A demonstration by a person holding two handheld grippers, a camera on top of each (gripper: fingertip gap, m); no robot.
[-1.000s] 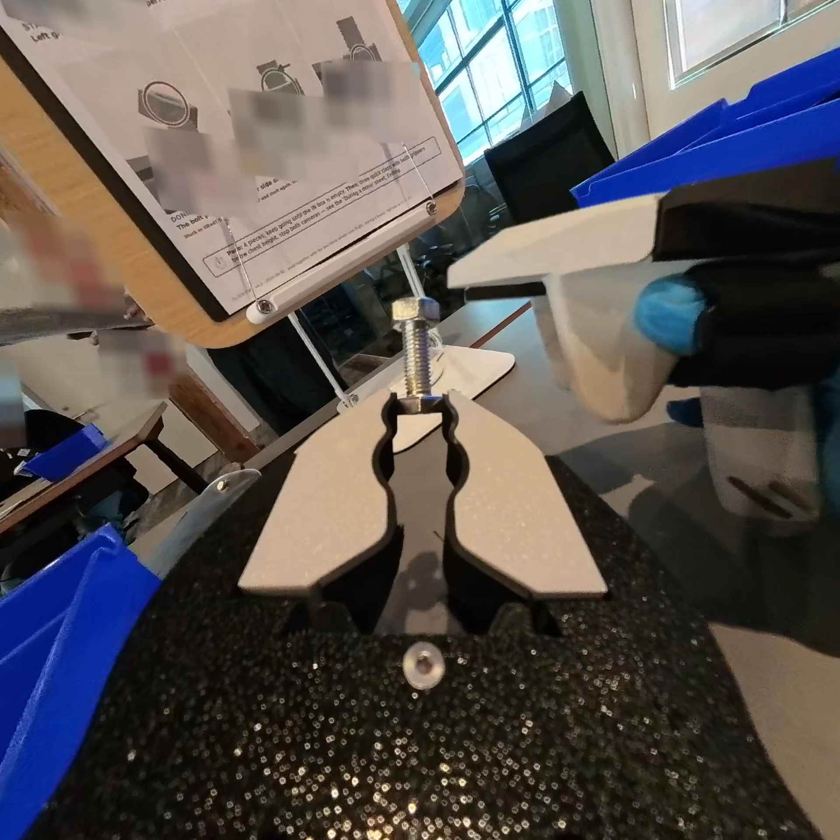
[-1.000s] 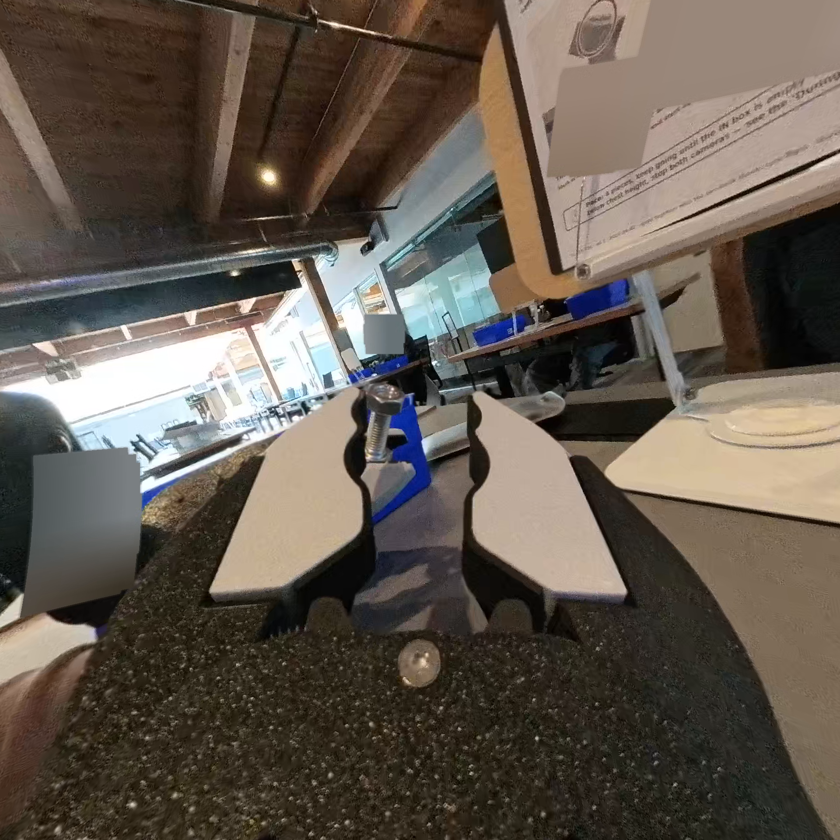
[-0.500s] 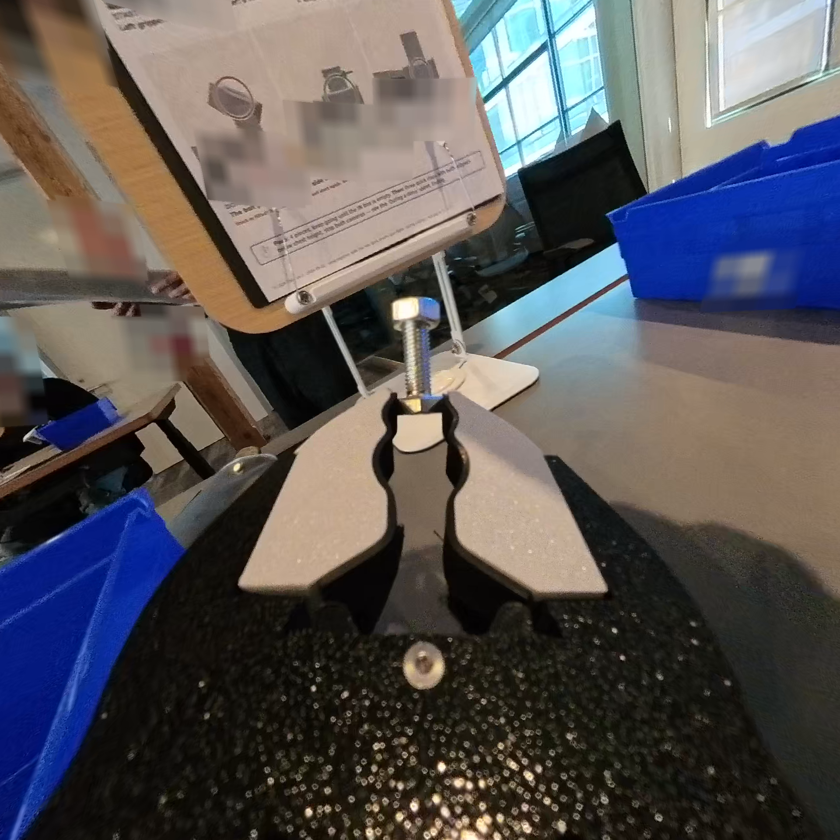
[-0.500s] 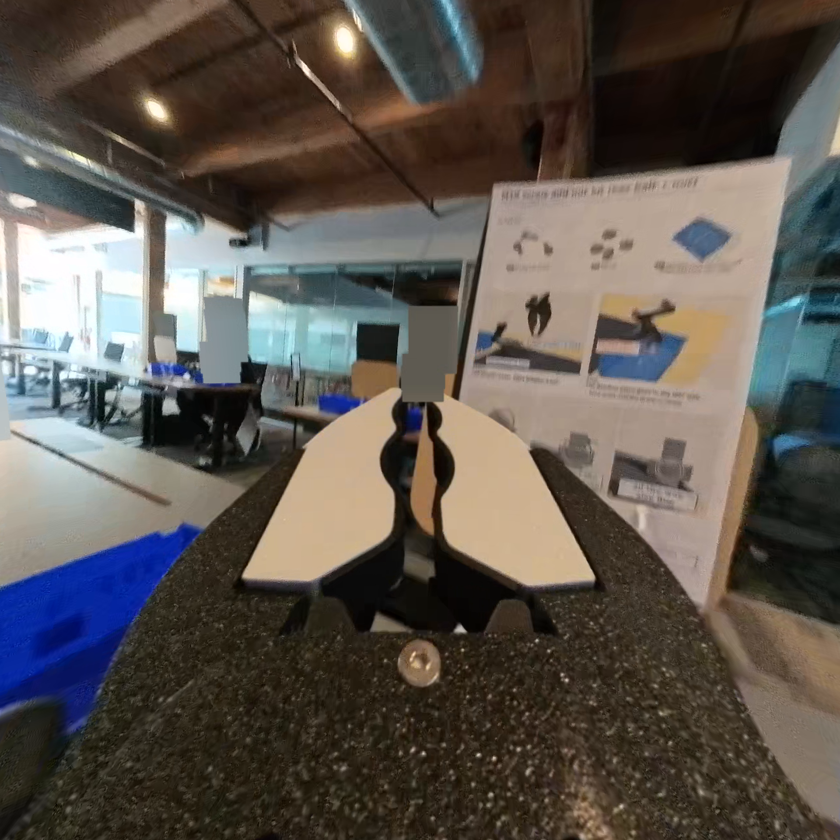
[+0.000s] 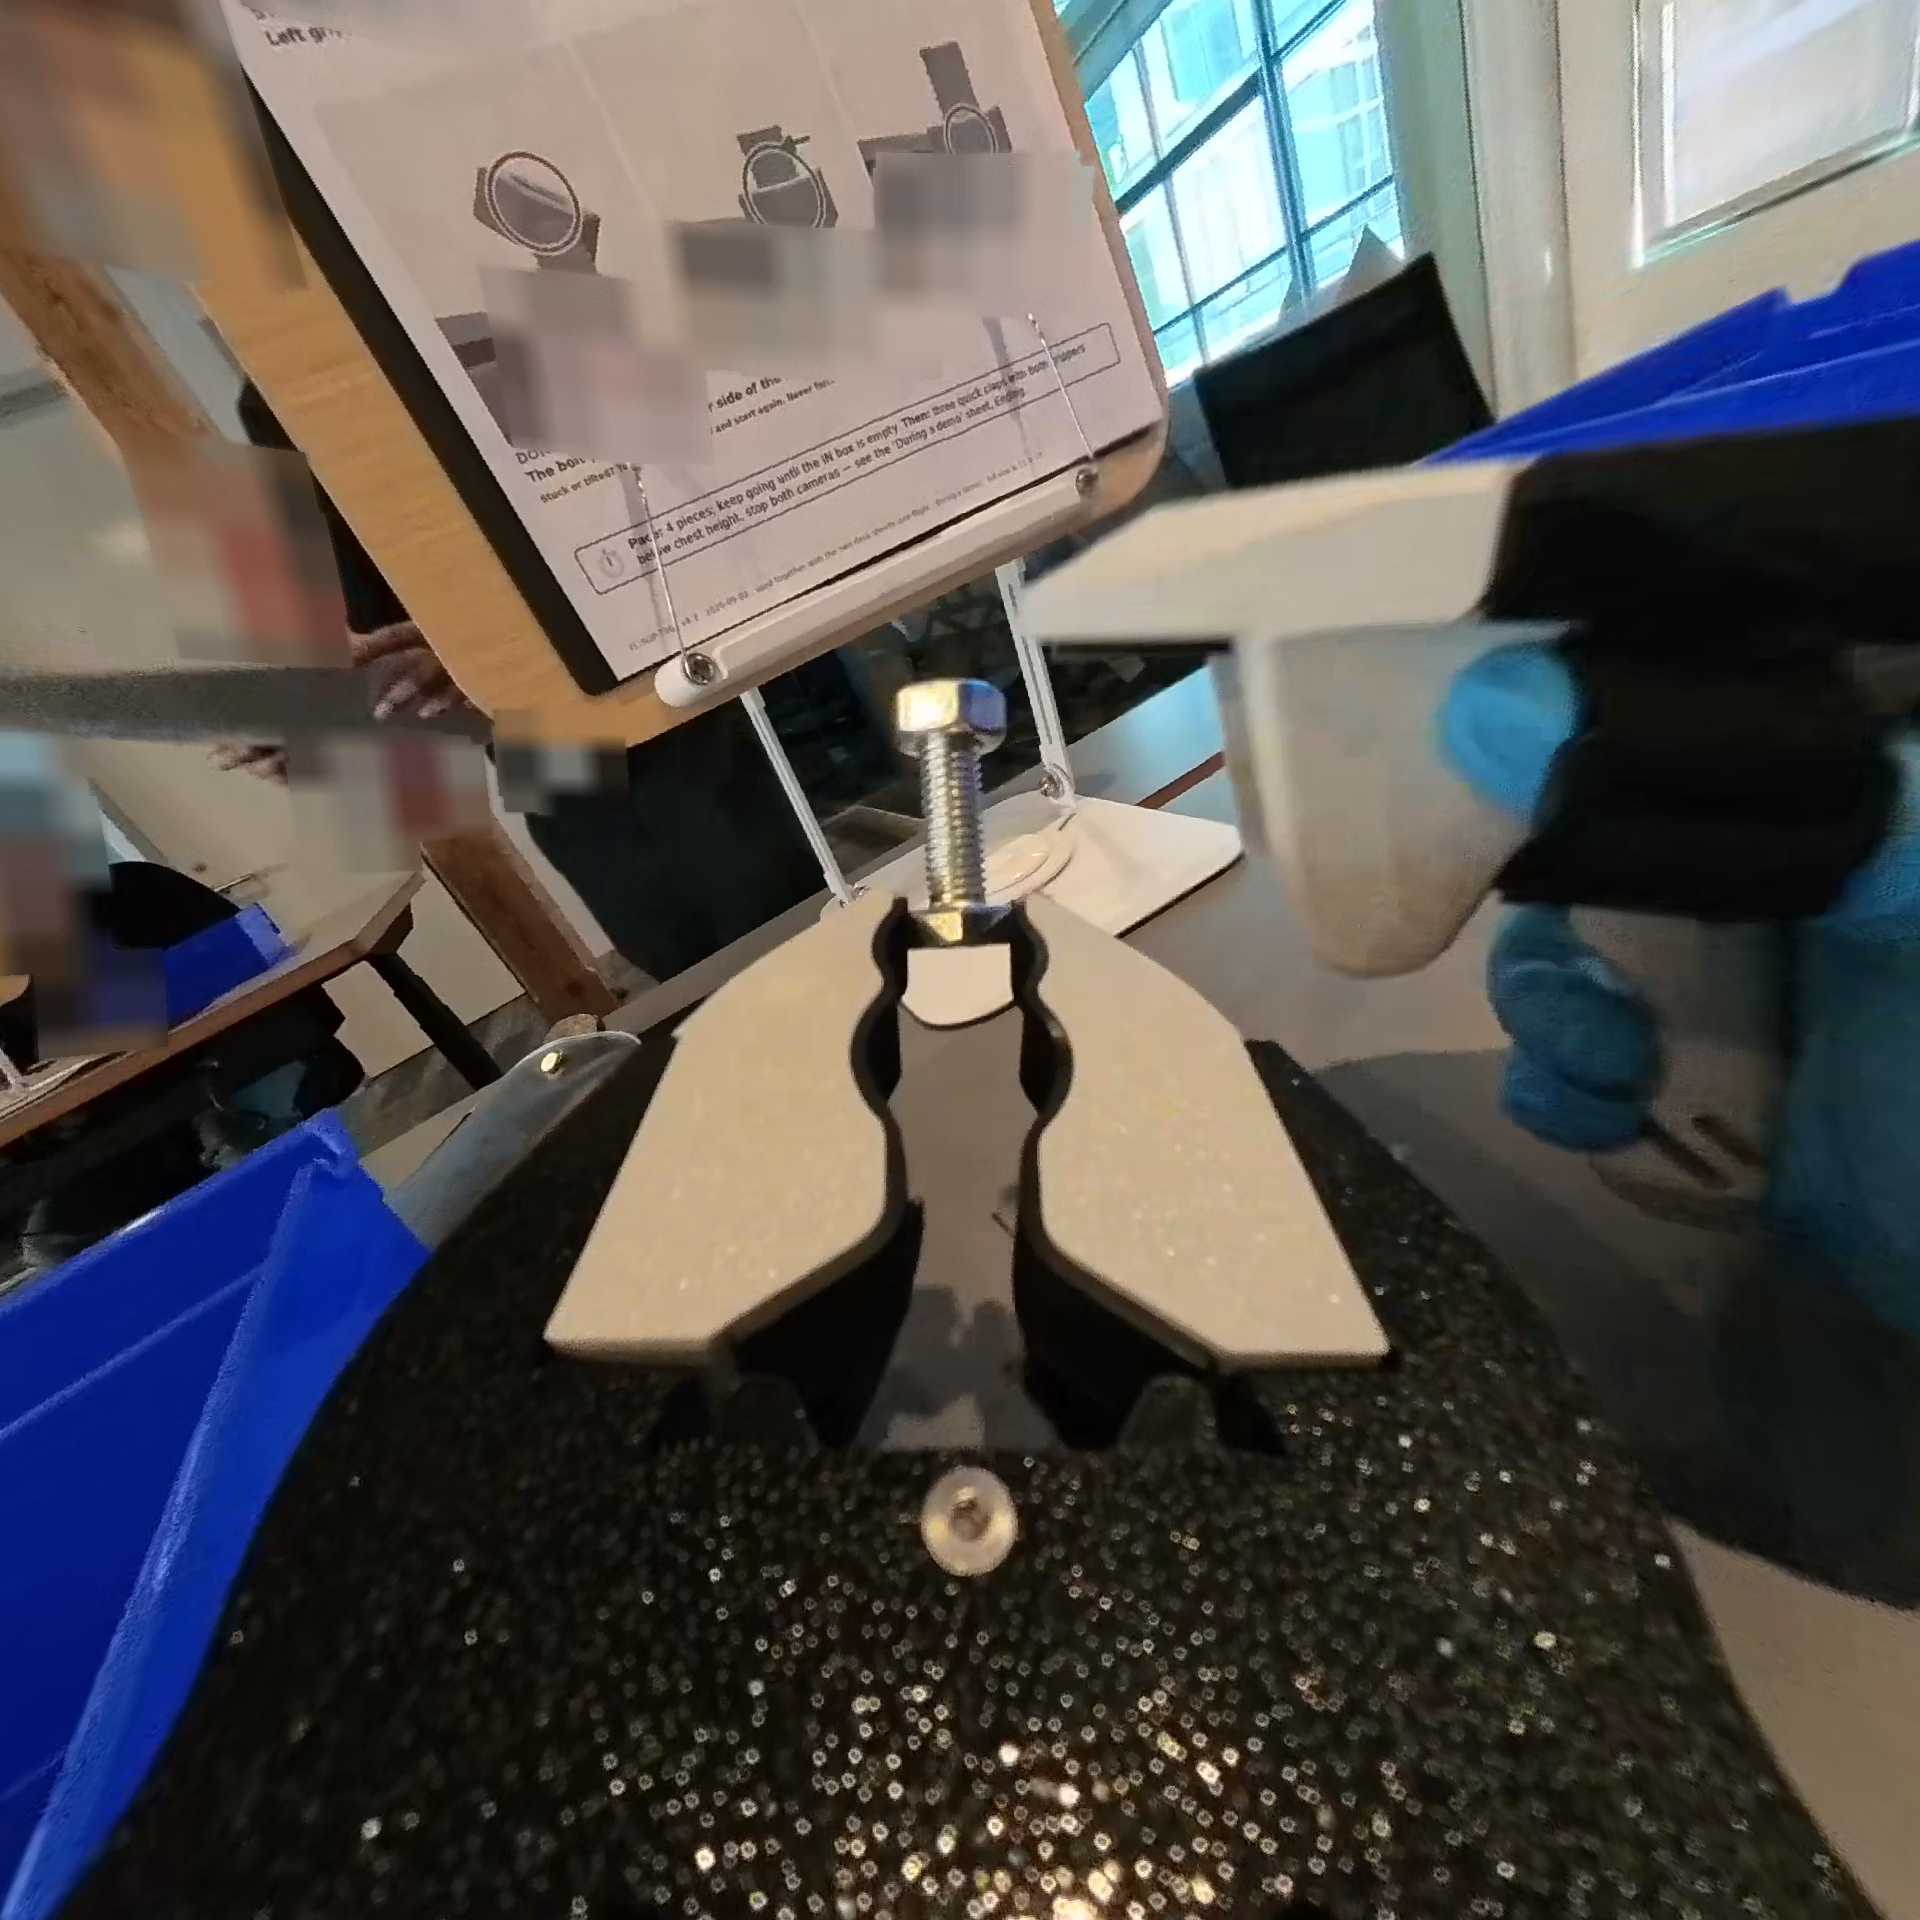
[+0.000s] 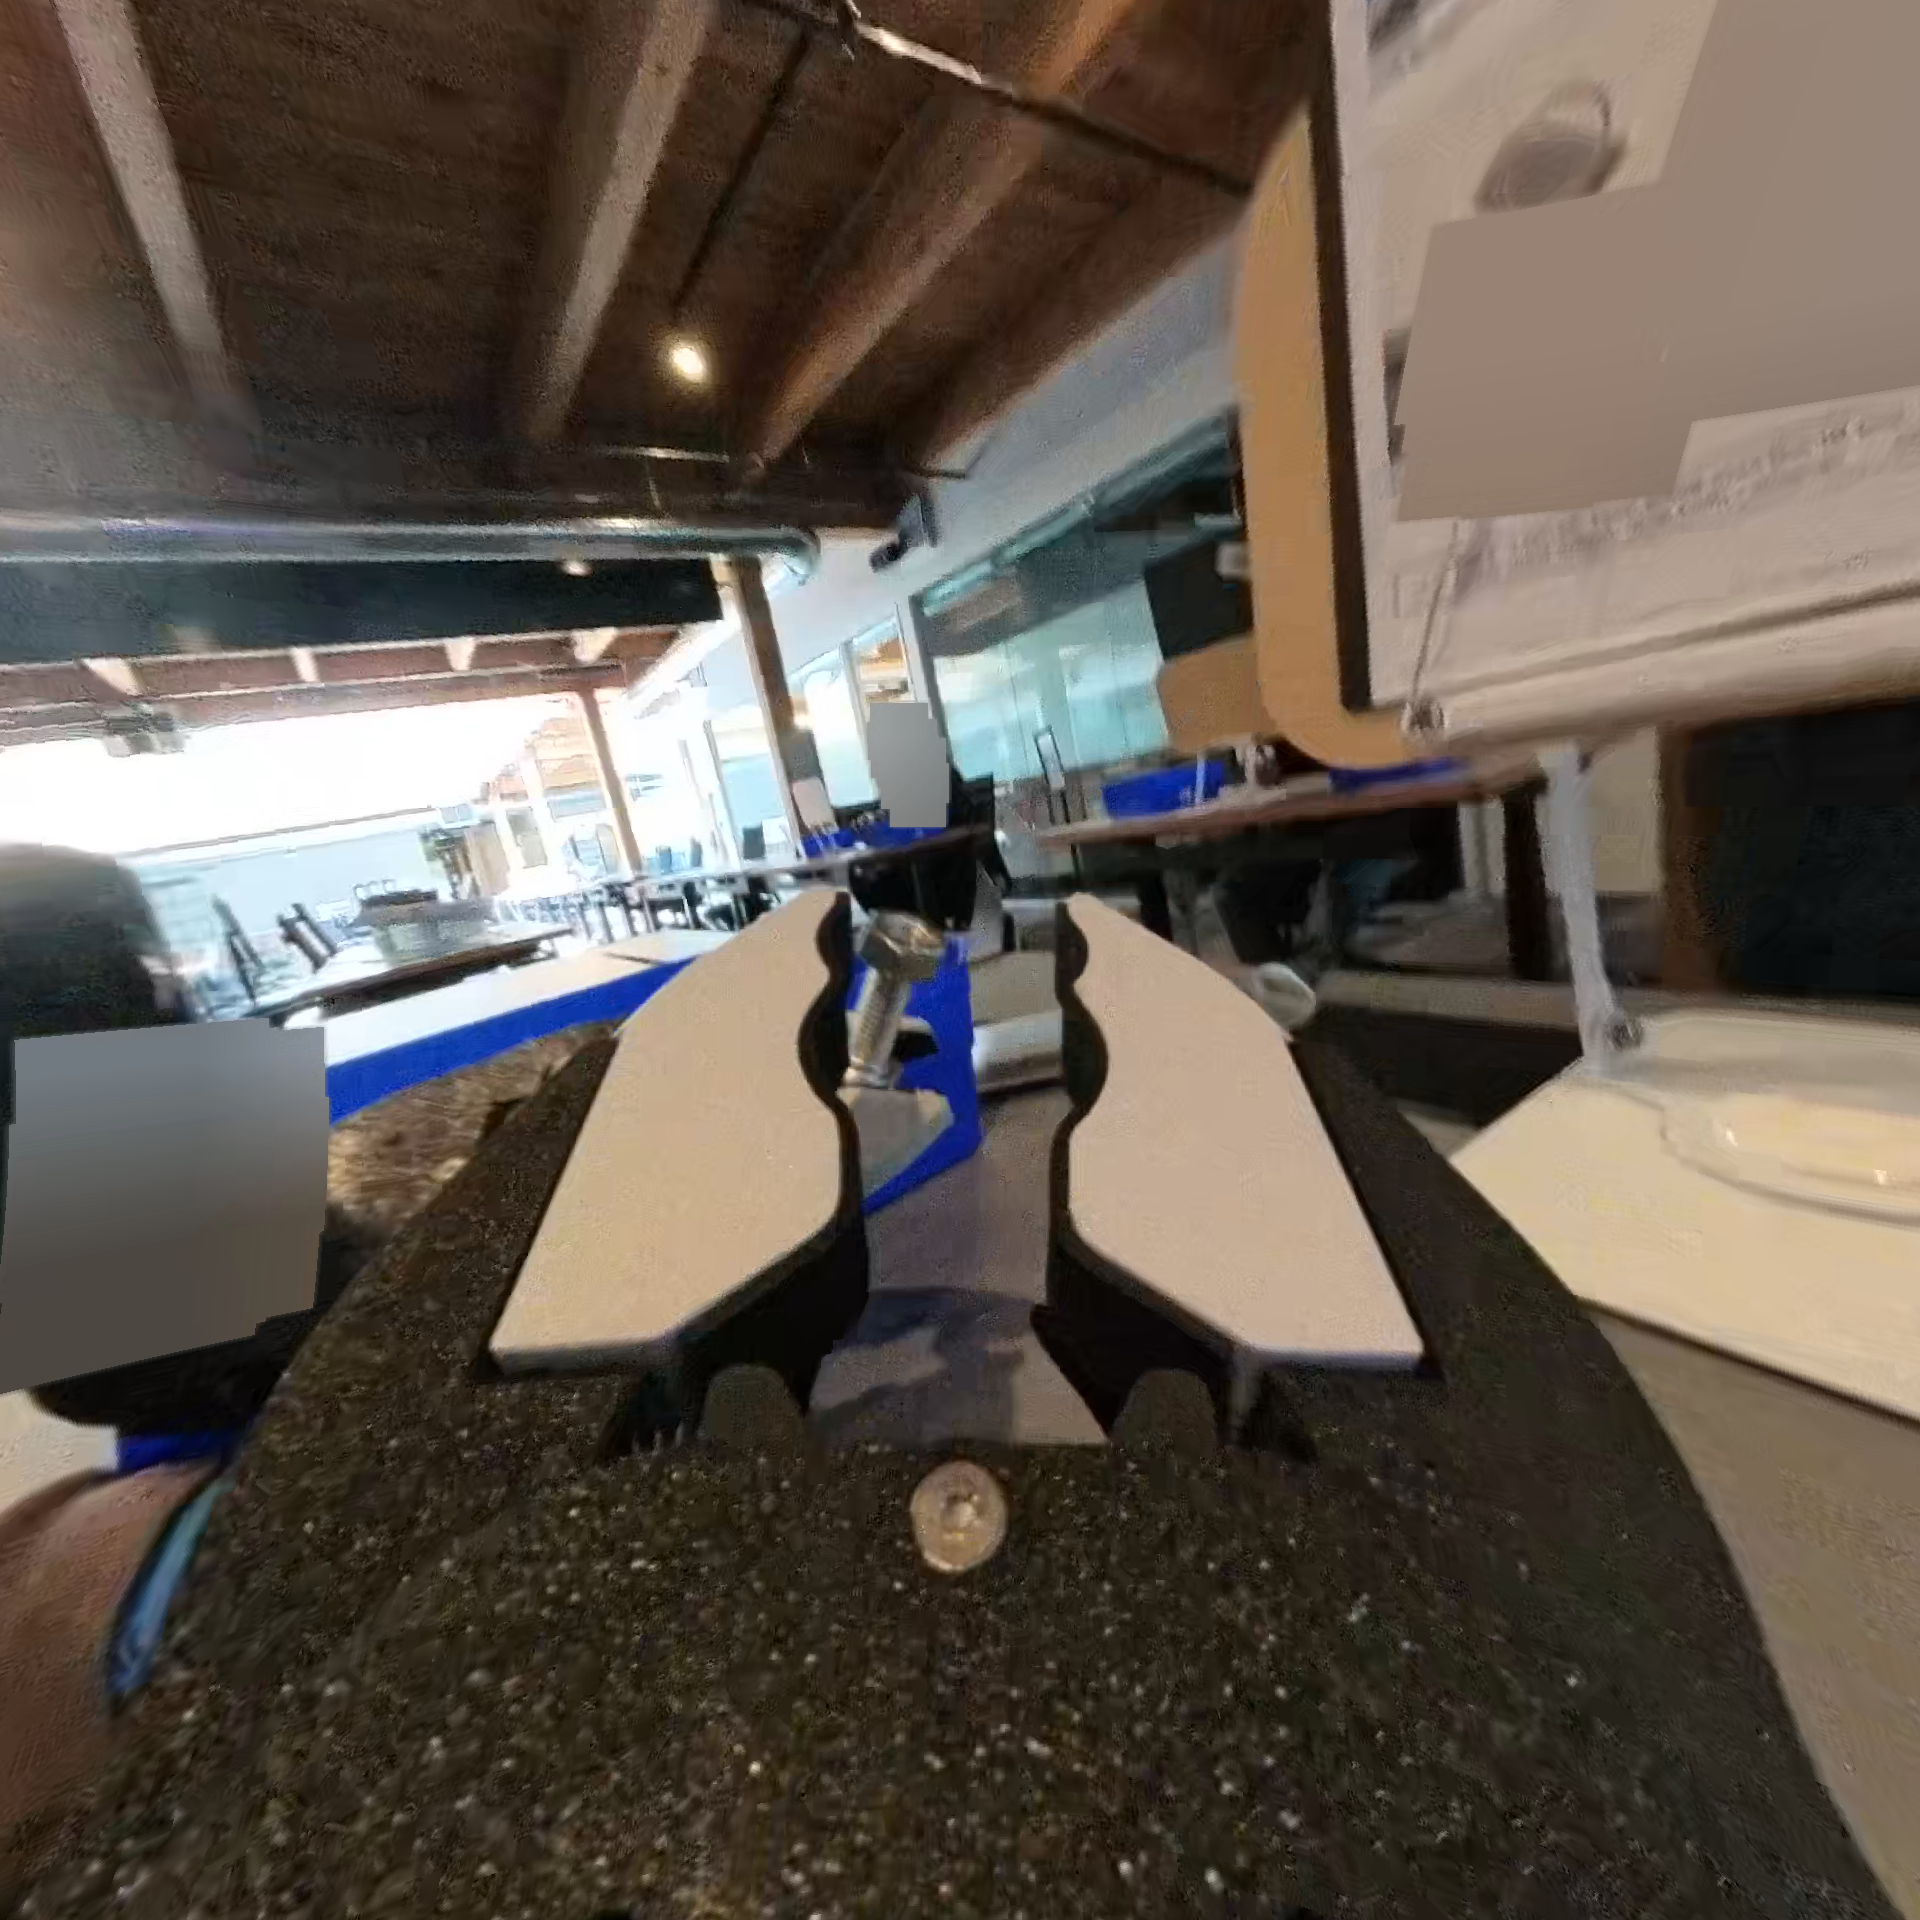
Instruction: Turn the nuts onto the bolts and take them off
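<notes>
The left hand-held gripper [image 5: 956,928] is pinching the nut [image 5: 953,924] between its tips, and the bolt [image 5: 951,798] is standing up out of that nut, threaded shank near upright and hex head on top, so its long axis is running almost square to the fingers and clear of the worktop [image 5: 1299,966]. The right hand-held gripper [image 6: 951,914] is hanging spread, holding nothing; in its own view the bolt is showing in the gap between the fingers, leaning against or just beside the inner edge of the left finger [image 6: 717,1122], with plenty of room to the other finger. In the left view that same gripper [image 5: 1039,603] is coming in from the right, its tips level with or slightly above the bolt head and just beside it, not yet touching as far as can be told. It is plainly the nearer free tool, and the coming move is probably turning on this: the right fingers need to be centring on the head and closing across its flats, then twisting about the upright axis while the left is keeping the nut fixed. An off-centre closing is risking tipping the bolt sideways. Blue bins [image 5: 156,1403] are sitting at both edges, and an instruction board [image 5: 727,343] is standing behind.
</notes>
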